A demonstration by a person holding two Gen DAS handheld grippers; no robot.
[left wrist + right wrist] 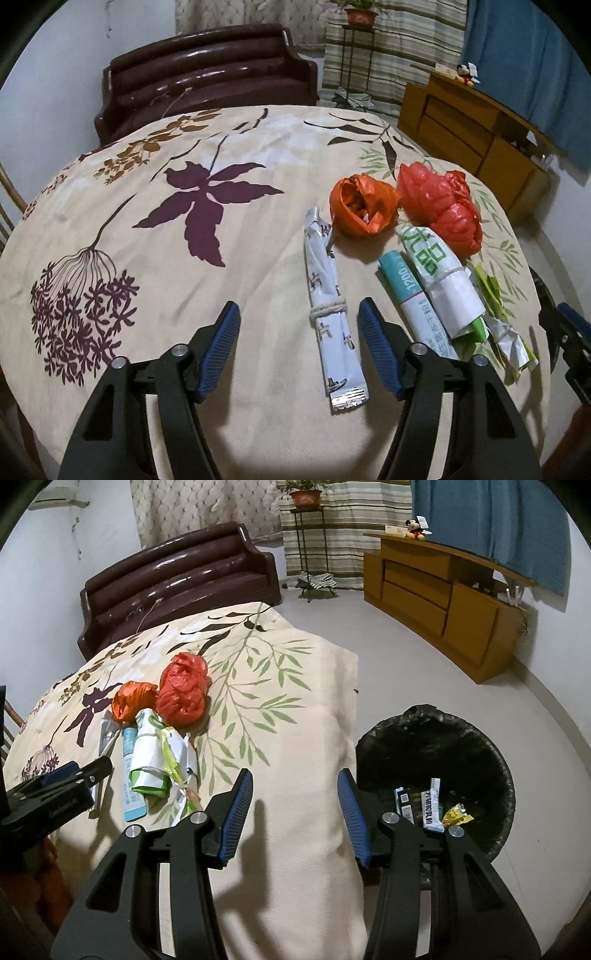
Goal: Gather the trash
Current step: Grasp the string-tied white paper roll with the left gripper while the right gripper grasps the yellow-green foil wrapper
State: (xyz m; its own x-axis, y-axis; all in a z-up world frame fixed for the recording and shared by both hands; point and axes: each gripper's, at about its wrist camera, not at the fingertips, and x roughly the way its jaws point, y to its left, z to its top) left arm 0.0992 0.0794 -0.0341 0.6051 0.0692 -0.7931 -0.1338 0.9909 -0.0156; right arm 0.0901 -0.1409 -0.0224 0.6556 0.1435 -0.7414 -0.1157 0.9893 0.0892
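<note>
**Fingers wide over the string-tied packet**

My left fingers (376, 343) are spread wide, straddling the thin silvery packet (330, 314) tied round with string, near the tabletop's front edge. It's slick foil, narrow and flat on soft cloth (258, 155): close too high and I'd say it slides out, or I pinch the cloth and drag everything. My right gripper (295, 812) hangs parted and empty over the tabletop's right edge, the black-lined bin (436, 753) beside it on the floor, wrappers already inside. Further back, the rolled white-green wrapper (443, 284), teal tube (400, 273), crinkly orange bag (364, 208) and puffy red bag (443, 203) crowd together; a careless sweep could knock them.
</note>
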